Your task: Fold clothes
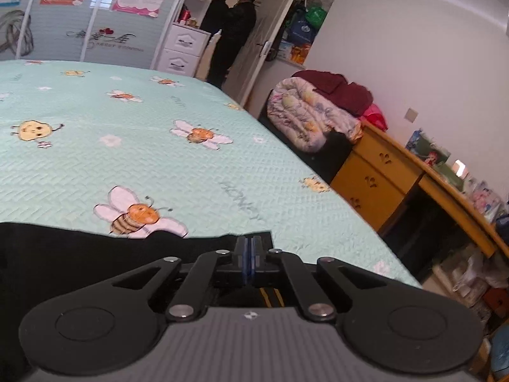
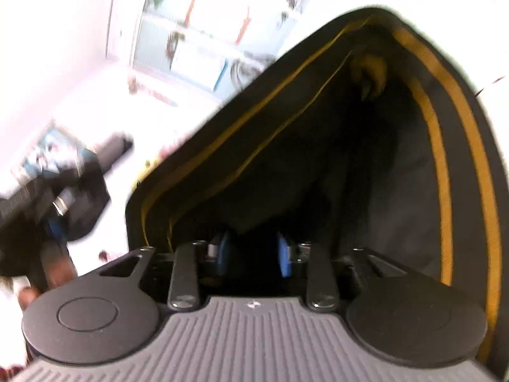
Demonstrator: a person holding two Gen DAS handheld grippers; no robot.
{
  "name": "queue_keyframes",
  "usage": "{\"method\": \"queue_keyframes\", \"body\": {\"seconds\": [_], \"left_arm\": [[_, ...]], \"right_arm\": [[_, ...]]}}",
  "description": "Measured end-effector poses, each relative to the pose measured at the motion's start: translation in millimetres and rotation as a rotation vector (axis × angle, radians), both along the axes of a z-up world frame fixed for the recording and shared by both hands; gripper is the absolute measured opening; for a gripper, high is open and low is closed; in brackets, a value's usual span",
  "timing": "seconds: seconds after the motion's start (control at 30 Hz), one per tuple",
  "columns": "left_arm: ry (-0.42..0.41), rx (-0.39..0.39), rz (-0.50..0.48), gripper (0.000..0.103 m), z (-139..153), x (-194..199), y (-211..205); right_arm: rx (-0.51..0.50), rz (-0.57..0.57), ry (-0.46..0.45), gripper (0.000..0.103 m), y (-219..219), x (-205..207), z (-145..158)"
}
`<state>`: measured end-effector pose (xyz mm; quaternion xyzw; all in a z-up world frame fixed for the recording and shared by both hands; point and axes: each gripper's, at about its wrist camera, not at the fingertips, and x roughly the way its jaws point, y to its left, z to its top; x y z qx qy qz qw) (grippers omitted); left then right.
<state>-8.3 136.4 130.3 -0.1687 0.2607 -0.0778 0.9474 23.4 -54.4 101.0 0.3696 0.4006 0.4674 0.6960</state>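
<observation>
A black garment (image 1: 79, 251) with yellow stripes lies at the near edge of the bed (image 1: 143, 159). My left gripper (image 1: 248, 248) is shut on the garment's edge, its blue pads pressed together, low over the bedspread. In the right wrist view the same black garment (image 2: 318, 159) with its yellow stripes (image 2: 442, 159) hangs lifted in front of the camera. My right gripper (image 2: 254, 254) holds a fold of it between its blue pads, which stand a little apart around the cloth. The view is blurred.
The bed has a pale green bee-print cover. A wooden desk (image 1: 397, 175) with drawers stands to the right, bundled bedding (image 1: 311, 117) beside it. Two people (image 1: 232, 31) stand in the far doorway. White drawers (image 1: 184, 47) stand by the wardrobe.
</observation>
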Motion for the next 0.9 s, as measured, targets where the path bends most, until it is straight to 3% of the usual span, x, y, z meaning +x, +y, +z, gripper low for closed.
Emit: {"method": "queue_keyframes", "body": {"seconds": [0.03,0.13,0.17,0.23,0.3,0.47,0.63,0.73,0.8,0.9], "left_arm": [[-0.002,0.019,-0.006,0.012,-2,-6,-4],[0.000,0.089,0.000,0.067,-12,-20,-20],[0.000,0.114,0.004,0.071,-17,-22,-25],[0.018,0.163,0.001,0.071,-25,-21,-34],[0.026,0.177,0.012,0.071,-29,-17,-38],[0.021,0.226,0.051,0.071,-29,-17,-44],[-0.015,0.283,0.002,0.072,-31,-21,-63],[-0.036,0.403,-0.025,0.073,-33,-8,-87],[-0.034,0.523,-0.043,0.074,-37,9,-103],[0.013,0.639,-0.054,0.074,-44,43,-116]], "right_arm": [[-0.008,-0.018,0.001,0.039,-2,0,0],[-0.061,-0.019,0.018,0.043,2,-2,-3],[-0.076,0.008,0.016,0.043,7,-4,-3],[-0.092,0.102,-0.001,0.043,20,-10,-2],[-0.078,0.115,-0.012,0.043,16,-12,1],[-0.090,-0.023,-0.022,0.045,-24,-6,8],[-0.014,-0.166,0.038,0.049,-66,0,6],[0.060,-0.265,0.078,0.053,-90,1,1],[0.091,-0.328,0.090,0.053,-103,0,-2],[0.141,-0.430,0.094,0.053,-116,-8,-5]]}}
